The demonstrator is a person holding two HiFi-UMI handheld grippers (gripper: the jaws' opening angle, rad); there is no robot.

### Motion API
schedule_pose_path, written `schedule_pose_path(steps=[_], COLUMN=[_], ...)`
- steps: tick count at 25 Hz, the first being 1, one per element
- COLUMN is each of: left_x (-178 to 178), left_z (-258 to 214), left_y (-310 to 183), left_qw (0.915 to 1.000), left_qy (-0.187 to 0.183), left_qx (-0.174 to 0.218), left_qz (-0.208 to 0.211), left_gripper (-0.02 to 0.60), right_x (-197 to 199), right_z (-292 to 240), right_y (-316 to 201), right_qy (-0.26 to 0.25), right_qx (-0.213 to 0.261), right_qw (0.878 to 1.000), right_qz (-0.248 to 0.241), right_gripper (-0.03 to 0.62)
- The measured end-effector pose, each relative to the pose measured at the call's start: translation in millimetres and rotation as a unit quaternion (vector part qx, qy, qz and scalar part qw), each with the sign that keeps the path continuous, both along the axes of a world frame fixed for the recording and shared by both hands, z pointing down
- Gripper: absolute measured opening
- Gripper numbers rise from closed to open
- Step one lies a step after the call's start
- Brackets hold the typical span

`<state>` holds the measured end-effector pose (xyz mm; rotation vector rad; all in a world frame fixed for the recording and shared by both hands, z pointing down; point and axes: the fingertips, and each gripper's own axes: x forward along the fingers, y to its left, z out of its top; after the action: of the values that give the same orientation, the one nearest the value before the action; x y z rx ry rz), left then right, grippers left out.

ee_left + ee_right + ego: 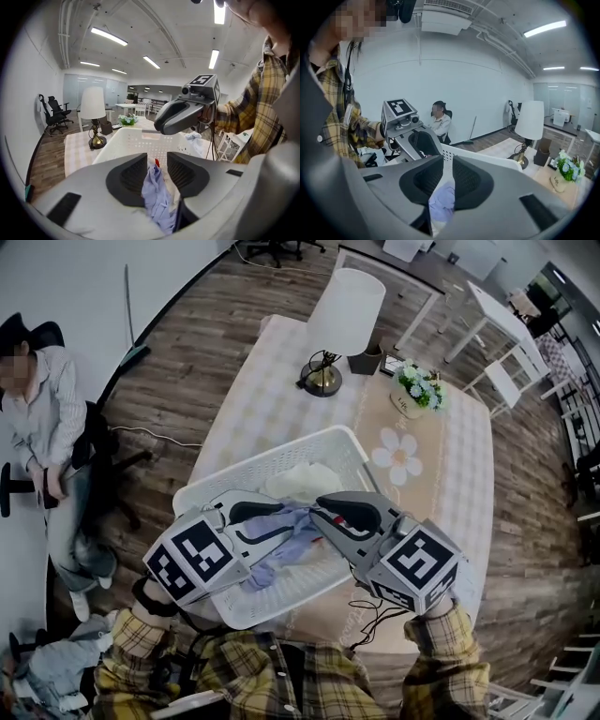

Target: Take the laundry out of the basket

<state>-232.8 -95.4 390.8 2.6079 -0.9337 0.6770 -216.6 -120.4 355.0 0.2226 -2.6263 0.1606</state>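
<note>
The left gripper [157, 165] hovers over the white perforated plastic laundry basket [272, 457]. Its jaws stand a little apart, and a crumpled light blue cloth garment [289, 542] lies loosely between them, inside the basket. The right gripper [446, 174] faces it from the other side. Its jaws are narrowly apart around the same garment and do not clearly pinch it. The basket stands on a beige checked table [464, 460].
</note>
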Motion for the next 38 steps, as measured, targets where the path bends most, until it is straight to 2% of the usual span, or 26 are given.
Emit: schedule_pose_path(steps=[4,8,10,12,17,21,26,28,33,38], left_x=[7.0,12.2,14.7,16.6,15.9,19.3,17.5,17.5,19.8,16.1], left_z=[16.7,44.5,57.1,69.2,103.4,131.4,170.1,180.6,197.8,217.3], left_y=[-6.5,-12.2,-14.2,-14.5,-12.8,0.9,29.9,37.9,46.6,50.2], left_qw=[0.9981,0.9922,0.9884,0.9834,0.9674,0.9485,0.9098,0.8981,0.8863,0.8694], left_qy=[-0.018,-0.055,-0.062,-0.074,-0.122,-0.145,-0.219,-0.242,-0.262,-0.303], left_qx=[-0.032,-0.064,-0.082,-0.099,-0.133,-0.172,-0.194,-0.192,-0.191,-0.163], left_qz=[0.049,0.092,0.111,0.133,0.177,0.223,0.295,0.313,0.331,0.354], left_gripper=[0.212,0.227,0.237,0.25,0.262,0.262,0.33,0.361,0.432,0.456], right_x=[-6.5,-12.1,-13.3,-13.7,-9.4,-6.3,-3.6,-3.1,2.9,14.5], right_z=[17.6,36.8,49.5,63.5,101.7,130.5,163.8,174.3,195.6,224.4], right_y=[-4.9,-12.4,-14.9,-14.4,-6.0,2.4,9.6,12.4,10.6,8.9], right_qy=[0.035,0.056,0.078,0.105,0.192,0.253,0.311,0.326,0.361,0.392], right_qx=[-0.008,-0.025,-0.027,-0.03,-0.038,-0.033,-0.005,-0.006,0.021,0.048], right_qw=[0.999,0.997,0.995,0.991,0.971,0.951,0.925,0.918,0.9,0.883], right_qz=[-0.036,-0.049,-0.062,-0.08,-0.137,-0.176,-0.216,-0.226,-0.243,-0.253], right_gripper=[0.143,0.15,0.175,0.207,0.222,0.236,0.255,0.297,0.365,0.37])
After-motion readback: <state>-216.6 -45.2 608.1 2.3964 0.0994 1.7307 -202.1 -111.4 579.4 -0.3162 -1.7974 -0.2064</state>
